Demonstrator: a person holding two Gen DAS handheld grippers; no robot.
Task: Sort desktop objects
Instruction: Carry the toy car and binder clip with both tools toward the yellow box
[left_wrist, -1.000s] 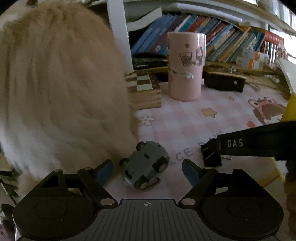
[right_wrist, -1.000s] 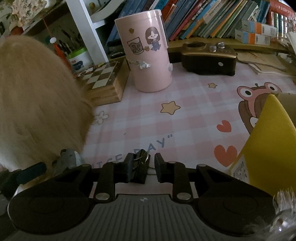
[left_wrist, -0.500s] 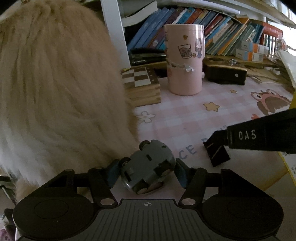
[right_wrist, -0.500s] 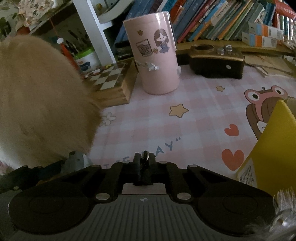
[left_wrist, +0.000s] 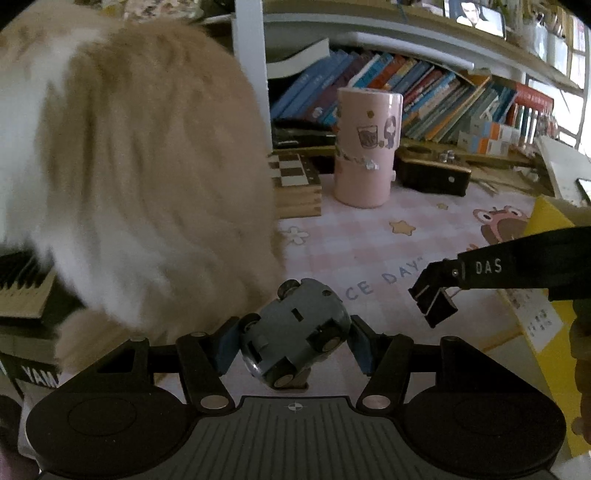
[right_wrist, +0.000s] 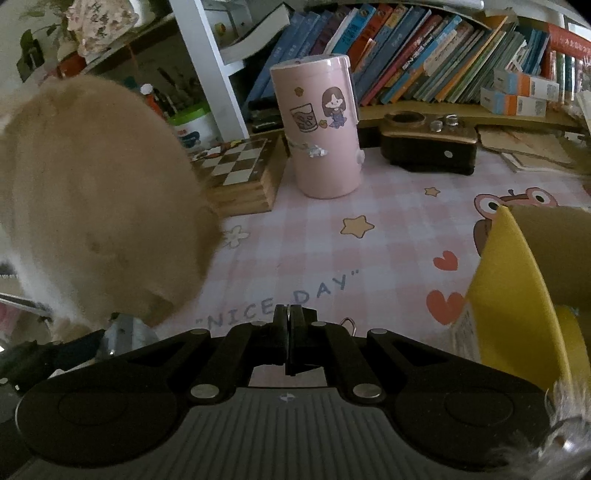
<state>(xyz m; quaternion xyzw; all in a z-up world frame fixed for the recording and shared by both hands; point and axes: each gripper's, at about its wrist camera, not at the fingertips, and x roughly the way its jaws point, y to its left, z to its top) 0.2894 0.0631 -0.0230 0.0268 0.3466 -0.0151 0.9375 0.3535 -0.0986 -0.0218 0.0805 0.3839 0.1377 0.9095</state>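
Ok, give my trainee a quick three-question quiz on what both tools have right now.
1. True or false: the left tool grips the grey toy car.
2. What does the right tool hold: A) binder clip, B) pink cylinder, C) chessboard box?
3. Which yellow container stands at the right of the mat?

Key: 1 true; 2 A; 3 the yellow box.
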